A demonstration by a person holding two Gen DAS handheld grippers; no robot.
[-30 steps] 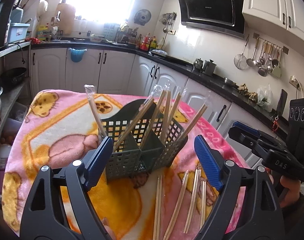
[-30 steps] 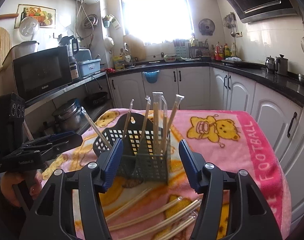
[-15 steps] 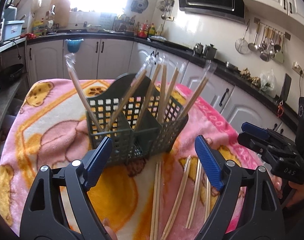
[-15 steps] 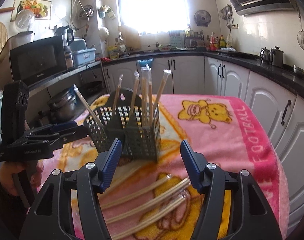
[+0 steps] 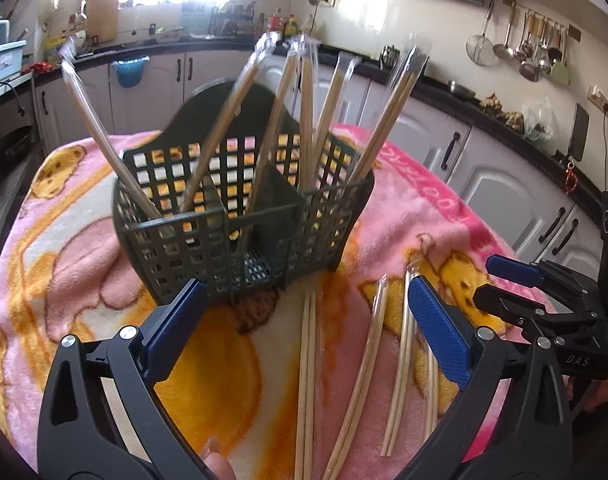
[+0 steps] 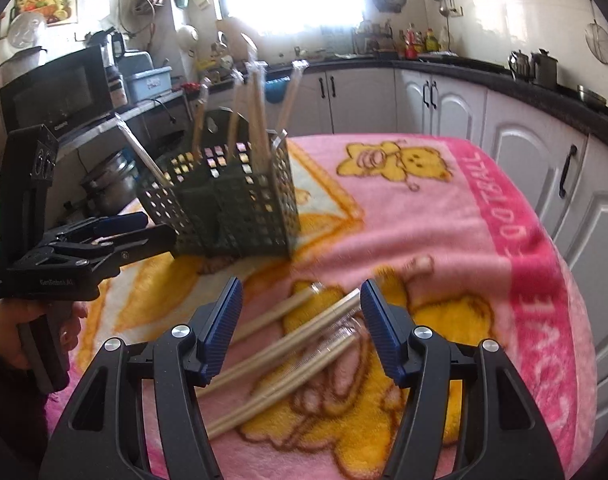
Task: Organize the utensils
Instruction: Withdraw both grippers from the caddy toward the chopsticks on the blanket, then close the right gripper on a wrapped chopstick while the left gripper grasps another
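Note:
A dark green mesh utensil basket [image 5: 239,216] stands on a pink blanket and holds several wrapped chopstick pairs [image 5: 308,120] upright. It also shows in the right wrist view [image 6: 227,204]. Several more wrapped chopstick pairs [image 5: 368,364] lie flat on the blanket in front of it. My left gripper [image 5: 304,324] is open and empty, just short of the basket. My right gripper [image 6: 299,324] is open and empty, low over the loose chopsticks [image 6: 287,340], which lie between its fingers.
The pink cartoon blanket [image 6: 424,208] covers the table; its edge drops off at the right. White kitchen cabinets [image 5: 504,184] and a dark counter ring the room. Pots [image 6: 107,188] sit on a shelf at the left.
Both grippers have come down and forward. The left one is closer to the basket; the right one has dropped over the loose chopsticks. Both stay open.

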